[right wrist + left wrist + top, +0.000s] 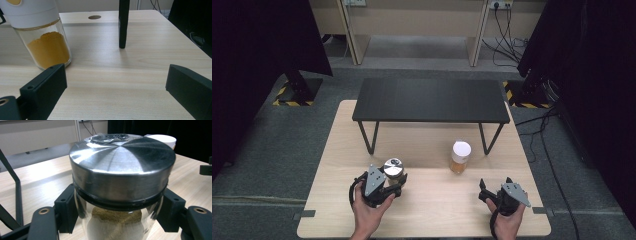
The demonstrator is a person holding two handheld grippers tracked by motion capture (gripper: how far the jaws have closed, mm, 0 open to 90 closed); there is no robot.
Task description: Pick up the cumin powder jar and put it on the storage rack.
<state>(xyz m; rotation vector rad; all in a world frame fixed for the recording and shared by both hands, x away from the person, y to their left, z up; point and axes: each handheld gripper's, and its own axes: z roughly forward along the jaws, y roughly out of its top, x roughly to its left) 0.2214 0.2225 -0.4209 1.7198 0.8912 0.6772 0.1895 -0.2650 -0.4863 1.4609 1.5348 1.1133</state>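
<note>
Left tool [395, 181] is clamping the jar [117, 220] below its steel lid [122, 167], near the worktop [432, 210] front-left. Smooth round glass w/ brown powder inside is risking a slip or tilt if the hold is loosening. Right tool [486, 192] is gaping wide, nothing in it, near the front-right corner; the spice bottle [42, 37], w/ white cap & orange powder, is standing close by.

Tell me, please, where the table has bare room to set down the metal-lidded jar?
Free: the black shelf's top, the wood under it, and the front strip between the left tongs and right tongs. Tighter: around the white-capped spice jar by the shelf's right leg. The metal-lidded jar sits clamped.
</note>
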